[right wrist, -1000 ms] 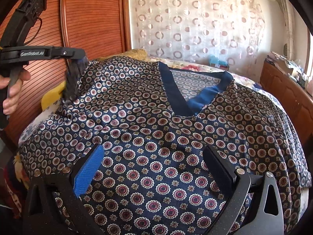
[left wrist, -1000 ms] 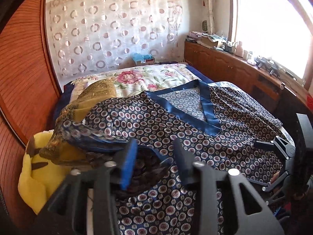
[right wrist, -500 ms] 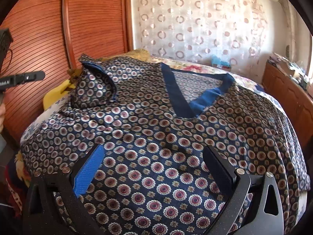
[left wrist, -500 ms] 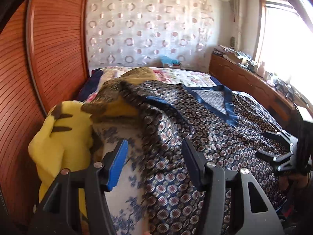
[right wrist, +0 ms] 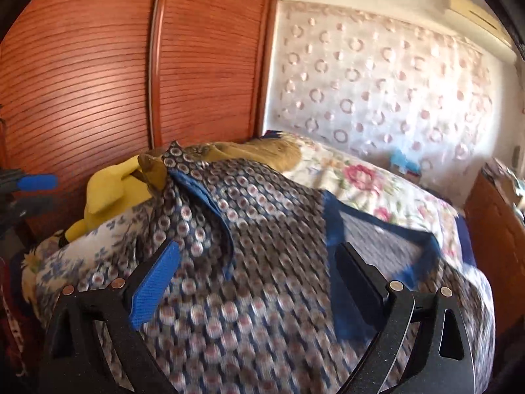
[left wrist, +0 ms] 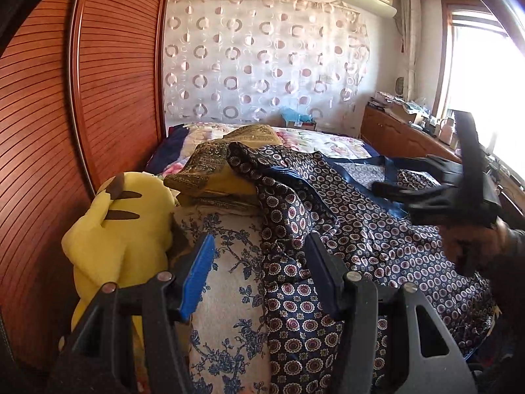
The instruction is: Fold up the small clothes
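A navy satin top [left wrist: 341, 223] with small round motifs and a blue V-neck band lies spread over the bed; in the right wrist view the top [right wrist: 262, 216] is blurred. Its left sleeve [left wrist: 262, 161] lies flopped back, touching the gold cloth. My left gripper [left wrist: 259, 269] stands open over the top's left edge and the bedcover, gripping nothing. My right gripper [right wrist: 259, 262] hovers above the chest of the top. Its jaws are closing, still wide apart, with nothing pressed between them. A hand [left wrist: 472, 246] carries it at the right of the left wrist view.
A yellow plush toy [left wrist: 118, 229] sits at the bed's left edge against the wooden wardrobe doors [left wrist: 98, 98]. Folded gold cloth [left wrist: 229, 164] lies behind the sleeve. A blue-and-white floral bedcover [left wrist: 223, 279] shows beside the top. A cluttered wooden cabinet [left wrist: 400, 131] runs along the right.
My left gripper let go of the sleeve and drew back to the left; the sleeve dropped onto the top. My right gripper lifted and swung left, and its view has blurred.
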Tool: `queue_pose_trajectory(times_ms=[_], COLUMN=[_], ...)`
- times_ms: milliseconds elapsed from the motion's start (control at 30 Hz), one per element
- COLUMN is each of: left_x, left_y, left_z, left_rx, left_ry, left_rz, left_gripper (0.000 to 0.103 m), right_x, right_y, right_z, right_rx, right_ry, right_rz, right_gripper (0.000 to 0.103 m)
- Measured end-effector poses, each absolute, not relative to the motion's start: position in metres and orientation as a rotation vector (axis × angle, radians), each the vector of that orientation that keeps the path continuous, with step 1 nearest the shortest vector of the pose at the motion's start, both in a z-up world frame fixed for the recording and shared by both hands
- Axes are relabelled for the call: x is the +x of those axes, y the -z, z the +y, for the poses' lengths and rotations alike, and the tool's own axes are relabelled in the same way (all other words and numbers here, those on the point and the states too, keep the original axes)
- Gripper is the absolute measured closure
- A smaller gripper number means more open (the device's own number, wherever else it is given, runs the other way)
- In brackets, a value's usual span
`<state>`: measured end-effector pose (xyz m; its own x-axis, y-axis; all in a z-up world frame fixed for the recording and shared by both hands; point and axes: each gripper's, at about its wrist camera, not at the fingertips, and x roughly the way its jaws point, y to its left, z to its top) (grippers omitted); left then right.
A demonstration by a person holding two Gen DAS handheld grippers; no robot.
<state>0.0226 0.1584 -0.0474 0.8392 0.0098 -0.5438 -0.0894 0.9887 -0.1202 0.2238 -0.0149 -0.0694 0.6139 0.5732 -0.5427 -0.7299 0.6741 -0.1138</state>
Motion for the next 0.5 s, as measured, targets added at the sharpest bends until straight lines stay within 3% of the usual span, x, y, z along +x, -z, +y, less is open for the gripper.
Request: queue_pose_trajectory(times_ms=[100, 167, 400, 500], left_x=[0.02, 0.019, 0.017, 0.014], left_y=[0.049, 0.051, 0.057, 0.059], left_z=[0.158, 0.16, 0.167, 0.168], left_rx=[-0.14, -0.138, -0.144, -0.147], left_ry=[-0.05, -0.05, -0.051, -0.053], left_rz=[0.574, 0.576, 0.59, 0.592], left_gripper=[0.047, 0.047, 0.047, 0.047], right_x=[0.243, 0.251, 0.26, 0.263], right_y=[0.075, 0.08, 0.093, 0.097], right_z=[0.017, 0.04, 0.108, 0.124], right_rx=[-0.354, -0.376, -0.514, -0.58], right_ry=[-0.834, -0.857, -0.881, -0.851], right_rz=[0.571, 0.599, 0.614, 0.603], right_gripper=[0.008, 0.02, 0.026, 0.035])
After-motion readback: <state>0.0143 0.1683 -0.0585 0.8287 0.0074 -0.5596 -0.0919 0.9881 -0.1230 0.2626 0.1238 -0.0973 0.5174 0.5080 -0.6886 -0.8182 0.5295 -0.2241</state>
